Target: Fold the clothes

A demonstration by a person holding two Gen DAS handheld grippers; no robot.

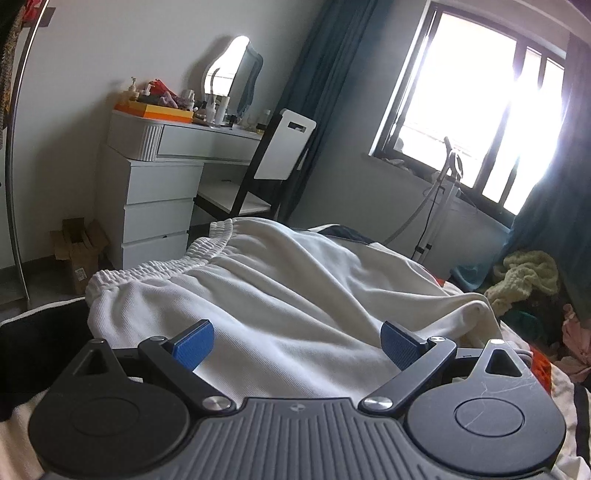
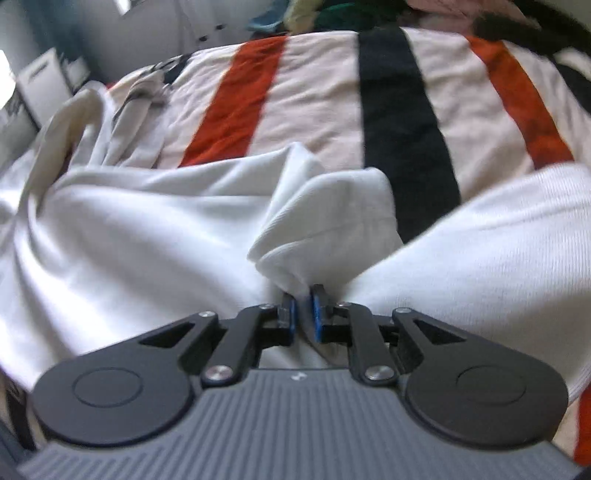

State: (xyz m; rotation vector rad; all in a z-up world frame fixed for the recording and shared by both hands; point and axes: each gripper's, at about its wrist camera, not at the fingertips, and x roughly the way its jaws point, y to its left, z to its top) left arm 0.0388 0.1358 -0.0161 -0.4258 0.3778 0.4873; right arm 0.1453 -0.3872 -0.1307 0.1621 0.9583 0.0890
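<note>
Right gripper pinches a fold of the white pants; left gripper gapes unloaded. You're mid-fold: grab the waistband next.

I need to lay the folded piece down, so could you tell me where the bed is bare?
Bare striped bedspread lies beyond the white ribbed garment, between its bunched edge and the clothes heap at the far side. Nearer, the garment covers everything around the right gripper.
</note>
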